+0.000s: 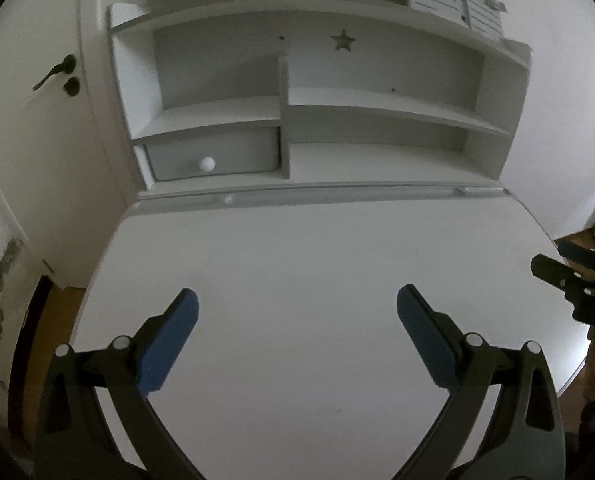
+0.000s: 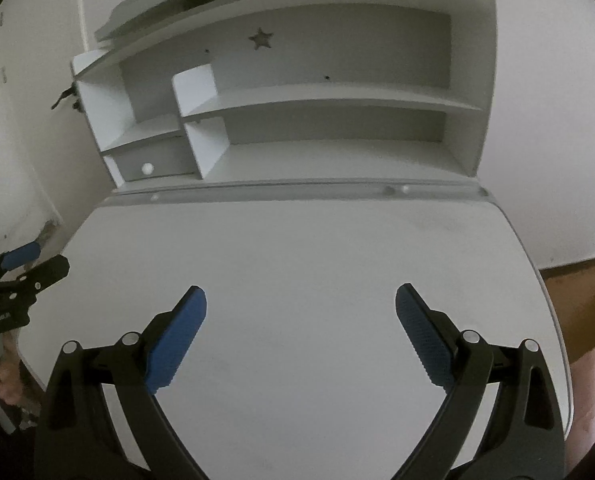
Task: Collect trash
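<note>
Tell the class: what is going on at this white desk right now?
A person holds two grippers over a white desk. The left gripper and the right gripper are both open and hold nothing. No trash shows on the desktop or in the shelf unit behind it; its small drawer is closed.

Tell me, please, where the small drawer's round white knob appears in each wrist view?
Left wrist view: the knob sits left of centre, on the drawer under the left shelf.
Right wrist view: the knob lies further left and looks smaller.
Shared landmark: the star cutout in the hutch back.
</note>
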Available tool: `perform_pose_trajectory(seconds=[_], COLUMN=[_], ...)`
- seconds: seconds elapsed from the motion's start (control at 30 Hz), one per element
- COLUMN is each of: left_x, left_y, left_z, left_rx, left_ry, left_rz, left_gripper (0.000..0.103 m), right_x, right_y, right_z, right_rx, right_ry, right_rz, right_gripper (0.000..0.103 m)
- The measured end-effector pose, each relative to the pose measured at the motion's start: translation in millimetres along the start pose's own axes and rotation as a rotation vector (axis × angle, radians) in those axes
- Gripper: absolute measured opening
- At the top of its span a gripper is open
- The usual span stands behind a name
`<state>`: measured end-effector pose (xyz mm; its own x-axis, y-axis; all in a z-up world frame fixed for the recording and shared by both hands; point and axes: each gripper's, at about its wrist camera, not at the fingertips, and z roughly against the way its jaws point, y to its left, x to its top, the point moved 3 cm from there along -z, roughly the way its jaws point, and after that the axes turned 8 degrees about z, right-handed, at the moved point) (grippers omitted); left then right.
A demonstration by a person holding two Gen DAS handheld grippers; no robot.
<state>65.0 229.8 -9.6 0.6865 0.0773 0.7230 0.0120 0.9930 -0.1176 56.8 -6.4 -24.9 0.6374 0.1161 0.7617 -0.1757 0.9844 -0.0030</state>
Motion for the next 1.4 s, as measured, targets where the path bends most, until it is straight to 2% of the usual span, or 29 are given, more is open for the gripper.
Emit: perform_pose_trajectory(seconds=[0.13,0.4,1.4], left_x=[-9,-19,-18], left_y=[6,8,-1], left_z=[2,-8,-1], left_rx=[0.007,0.016,0.005], left_ry=[-0.002,0.013,-0.010], left_rz=[-0.005,0.003,-0.007], left_gripper=[0.096,0.096,0.096], right_x=[2,-10,-11], right_y=[9,2,3], right_z=[-7,-8,8], right_rx=[-0.004,-0.019,-0.035], right_ry=[0.013,0.024,0.008], right_rz=[0.053,0.043,0.049], right_gripper=[0.093,0.093,0.093])
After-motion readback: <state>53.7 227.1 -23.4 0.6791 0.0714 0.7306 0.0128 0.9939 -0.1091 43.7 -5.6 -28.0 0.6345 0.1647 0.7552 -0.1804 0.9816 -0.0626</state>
